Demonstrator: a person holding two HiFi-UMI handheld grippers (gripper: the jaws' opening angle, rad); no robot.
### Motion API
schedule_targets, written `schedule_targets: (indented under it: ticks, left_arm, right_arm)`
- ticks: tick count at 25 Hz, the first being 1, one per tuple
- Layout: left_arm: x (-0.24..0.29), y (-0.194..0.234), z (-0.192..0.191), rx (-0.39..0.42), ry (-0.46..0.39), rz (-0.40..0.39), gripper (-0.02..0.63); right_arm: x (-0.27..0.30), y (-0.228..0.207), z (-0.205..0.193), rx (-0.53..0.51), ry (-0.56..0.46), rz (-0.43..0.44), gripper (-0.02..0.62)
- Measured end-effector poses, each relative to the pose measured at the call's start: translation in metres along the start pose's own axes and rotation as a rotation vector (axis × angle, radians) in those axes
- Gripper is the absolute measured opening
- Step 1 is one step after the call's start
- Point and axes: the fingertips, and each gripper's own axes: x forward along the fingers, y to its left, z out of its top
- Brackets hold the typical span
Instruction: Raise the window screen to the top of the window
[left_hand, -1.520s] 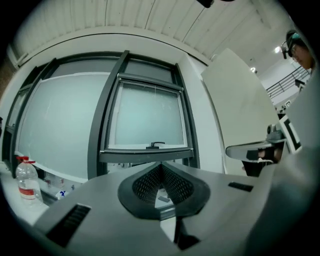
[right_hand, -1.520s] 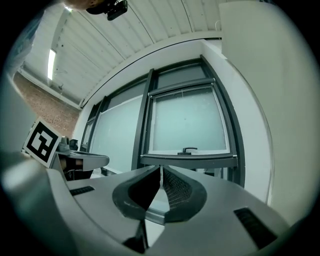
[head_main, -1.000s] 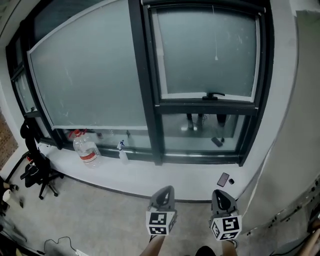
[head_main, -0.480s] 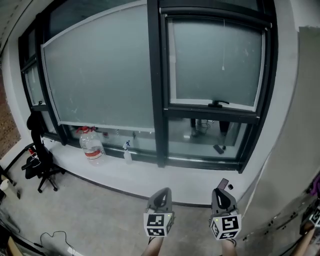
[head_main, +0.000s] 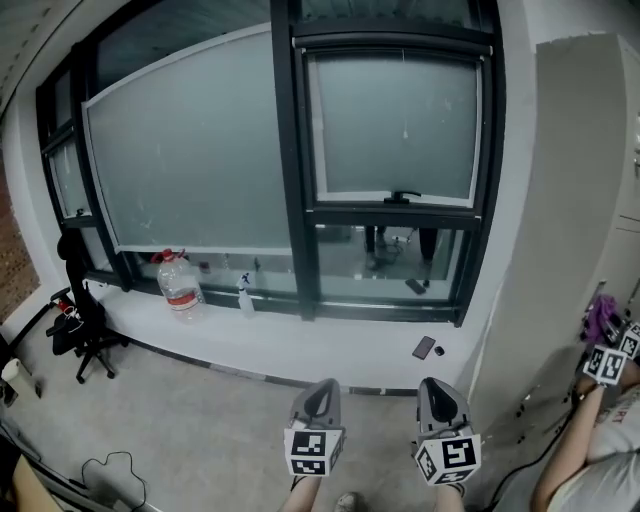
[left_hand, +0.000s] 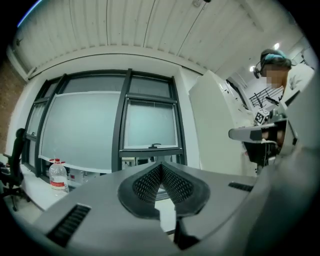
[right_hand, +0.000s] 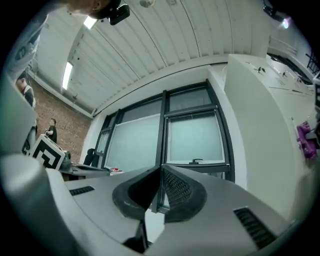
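Observation:
A dark-framed window fills the head view. Its wide left pane carries a grey screen (head_main: 190, 150) that ends in a pale bar just above the sill. The narrower right pane has its own screen (head_main: 395, 115), which ends at a bar with a black handle (head_main: 405, 197); clear glass shows below it. A thin pull cord (head_main: 405, 125) hangs in front of the right screen. My left gripper (head_main: 320, 388) and right gripper (head_main: 436, 385) stay low, over the floor short of the white sill (head_main: 330, 350). Both are shut and hold nothing, pointing at the window (left_hand: 150, 125) (right_hand: 192, 137).
A large water bottle (head_main: 180, 283) and a spray bottle (head_main: 245, 297) stand on the sill's left part; a phone (head_main: 424, 347) lies at its right. A black chair (head_main: 75, 320) is at the left. A pale pillar (head_main: 565, 200) rises at the right, with another person's marker cube (head_main: 603, 362) beside it.
The window has slid left and looks slightly smaller. A person with a marker cube has come into view at the right edge. Both grippers keep their place low in the picture, still shut.

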Motion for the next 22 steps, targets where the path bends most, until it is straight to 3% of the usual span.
schedule_targets:
  ticks: [6, 10, 13, 16, 22]
  left_arm:
    - [-0.082, -0.069, -0.006, -0.030, 0.024, -0.029, 0.005]
    - [-0.124, -0.099, 0.012, -0.010, 0.010, -0.050, 0.005]
    - [-0.139, -0.112, 0.027, -0.051, -0.021, -0.052, 0.005]
    - [-0.151, -0.129, 0.040, -0.108, -0.054, -0.072, 0.005]
    - [-0.173, -0.142, 0.048, -0.079, -0.067, -0.084, 0.005]
  right_arm:
    - [-0.107, 0.011, 0.001, 0.027, 0.015, 0.003, 0.023]
    - [-0.170, 0.019, 0.011, 0.046, 0.026, 0.022, 0.022]
    - [-0.207, 0.012, 0.018, 0.031, 0.036, -0.006, 0.023]
    - [-0.232, 0.008, 0.020, 0.033, 0.041, -0.031, 0.023]
    - [-0.240, 0.022, 0.027, 0.024, 0.032, 0.001, 0.022]
